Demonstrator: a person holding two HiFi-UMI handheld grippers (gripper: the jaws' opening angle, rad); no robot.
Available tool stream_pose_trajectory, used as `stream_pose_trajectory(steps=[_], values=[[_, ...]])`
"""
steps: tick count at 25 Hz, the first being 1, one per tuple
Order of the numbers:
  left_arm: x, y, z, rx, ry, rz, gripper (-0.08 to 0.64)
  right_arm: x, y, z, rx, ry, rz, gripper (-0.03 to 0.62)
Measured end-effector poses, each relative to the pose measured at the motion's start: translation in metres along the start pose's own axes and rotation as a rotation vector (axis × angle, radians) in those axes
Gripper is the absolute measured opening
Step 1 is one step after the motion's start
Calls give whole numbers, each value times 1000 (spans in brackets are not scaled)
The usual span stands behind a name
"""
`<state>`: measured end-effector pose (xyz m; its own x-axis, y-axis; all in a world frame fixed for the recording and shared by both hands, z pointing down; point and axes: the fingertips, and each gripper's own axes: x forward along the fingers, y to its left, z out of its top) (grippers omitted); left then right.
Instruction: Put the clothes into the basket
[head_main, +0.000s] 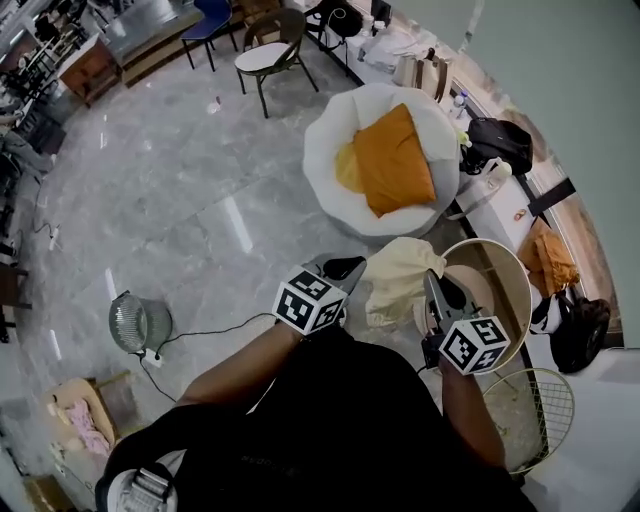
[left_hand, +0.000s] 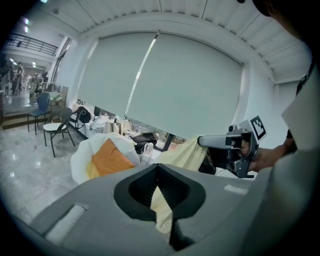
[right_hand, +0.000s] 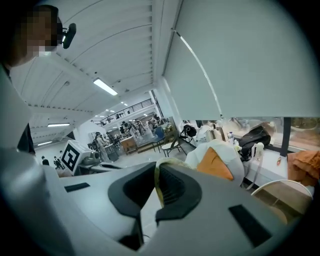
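**Inspector:** State of the tools?

**Assistant:** The left hand-held gripper (left_hand: 159, 186) has its jaws closed on a fold of the pale yellow garment (head_main: 398, 278), with cloth pinched between the pads. The right hand-held gripper (right_hand: 156, 190) is likewise clamped on an edge of the same garment.

**Inspector:** Where is the garment?

**Assistant:** It is off the floor (head_main: 200, 200), slung between the two tools, hanging crumpled at the left rim of the round beige basket (head_main: 524, 300).

**Inspector:** Surface and room?

**Assistant:** Polished grey stone in a large hall. A small corded fan (head_main: 135, 322) stands on the floor to the left. Beyond the basket, a white round seat (head_main: 335, 130) carries an orange cushion (head_main: 395, 160).

**Inspector:** Containers?

**Assistant:** The basket is tan inside, and I cannot determine its contents. A wire bin (head_main: 540, 410) stands just beside it, nearer the person.

**Inspector:** The garment's appearance?

**Assistant:** Soft, cream-yellow, creased and unpatterned.
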<state>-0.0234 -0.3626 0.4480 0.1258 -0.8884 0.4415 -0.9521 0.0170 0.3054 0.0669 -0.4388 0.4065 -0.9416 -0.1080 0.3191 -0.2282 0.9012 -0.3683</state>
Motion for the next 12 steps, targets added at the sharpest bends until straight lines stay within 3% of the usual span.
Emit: stream_pose_trajectory(steps=[6,12], values=[[-23,-50,-35,-36,-5,65,0,-26,30,-31,-12,48,116,21],[-66,-69,-80,-90,0,175,0,-39,66,-74,-14,108,227,21]])
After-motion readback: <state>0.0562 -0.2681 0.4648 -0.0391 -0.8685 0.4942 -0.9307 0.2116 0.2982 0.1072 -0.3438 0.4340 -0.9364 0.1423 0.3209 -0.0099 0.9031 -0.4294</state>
